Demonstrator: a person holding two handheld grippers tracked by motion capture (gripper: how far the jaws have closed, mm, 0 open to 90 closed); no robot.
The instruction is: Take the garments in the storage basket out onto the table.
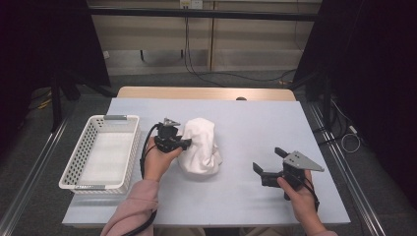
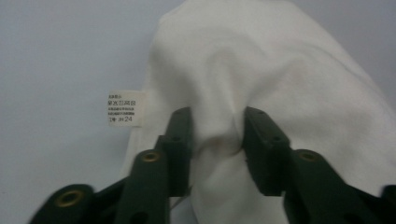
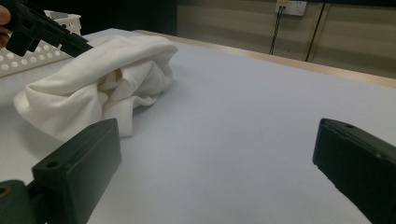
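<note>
A crumpled white cloth [image 1: 200, 146] lies near the middle of the table. My left gripper [image 1: 186, 143] sits at its left edge, and in the left gripper view its jaws pinch a fold of the white cloth [image 2: 261, 79], the fabric bunched between the pads; a small printed label [image 2: 123, 108] sticks out to the left. My right gripper [image 1: 268, 161] rests low over the bare table right of the cloth, jaws wide apart with nothing between them. The right gripper view shows the white cloth [image 3: 98, 88] ahead at left, with the left gripper [image 3: 70, 44] on top of it.
A white perforated basket [image 1: 81, 152] stands at the table's left, close behind my left hand. The grey-blue table cover [image 1: 255, 123] stretches open to the right and behind the cloth. Cables and dark stands lie beyond the far edge.
</note>
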